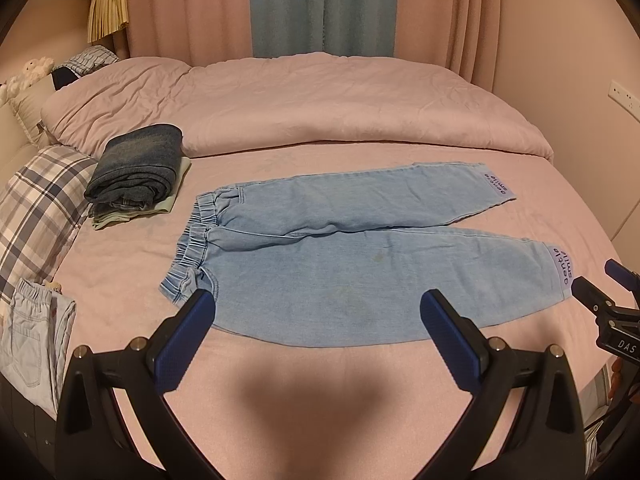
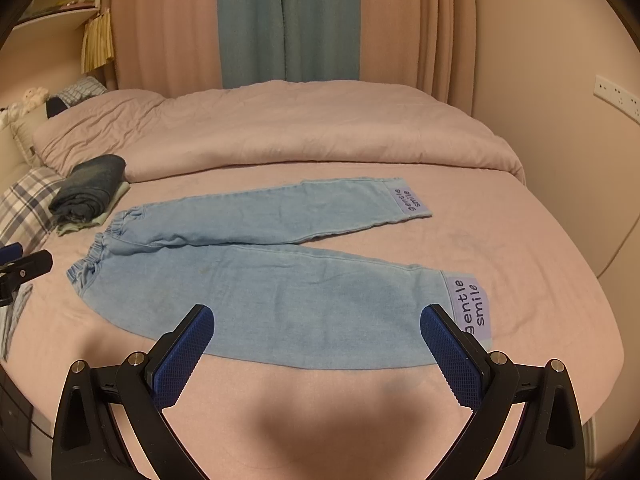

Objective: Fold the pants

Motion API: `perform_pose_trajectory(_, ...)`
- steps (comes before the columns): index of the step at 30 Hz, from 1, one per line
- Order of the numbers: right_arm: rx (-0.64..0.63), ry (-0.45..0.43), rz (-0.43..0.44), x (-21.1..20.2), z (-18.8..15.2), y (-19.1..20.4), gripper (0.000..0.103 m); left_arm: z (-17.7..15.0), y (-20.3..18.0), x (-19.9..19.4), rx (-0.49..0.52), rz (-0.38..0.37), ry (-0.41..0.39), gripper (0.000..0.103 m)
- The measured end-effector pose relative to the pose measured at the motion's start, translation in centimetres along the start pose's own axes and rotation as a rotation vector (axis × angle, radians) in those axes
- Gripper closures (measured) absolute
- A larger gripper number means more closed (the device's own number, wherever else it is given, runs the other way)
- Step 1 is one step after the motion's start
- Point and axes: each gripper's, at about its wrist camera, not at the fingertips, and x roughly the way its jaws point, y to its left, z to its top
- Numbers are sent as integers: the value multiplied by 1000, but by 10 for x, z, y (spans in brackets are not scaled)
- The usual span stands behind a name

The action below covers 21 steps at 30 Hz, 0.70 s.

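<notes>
Lying flat on one bed point(image 1: 280, 368), one pants point(image 1: 340, 256), two spread claws, left claw point(image 1: 318, 312), right claw point(image 2: 316, 326)

Warm, dim indoor light tints everything I see pinkish, with no glare anywhere, and a soft dark shadow pools on the pink cotton bedsheet point(image 1: 120, 264) just below each camera, between my tool's fingers. Both fisheye views bend hard at the rim, curving the bed's edge and the pale pink pleated curtains point(image 2: 400, 40), and fade to black vignette in the corners. Focus stays sharp enough mid-frame to read print on the light blue denim pants point(image 2: 280, 300), while the edges soften.
</notes>
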Motion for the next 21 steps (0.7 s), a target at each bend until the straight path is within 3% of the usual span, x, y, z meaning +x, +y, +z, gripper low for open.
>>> perform_pose_trajectory(21,-9,14,-3,4,-3,5,1,-1,-1,5,0,-5,4,0)
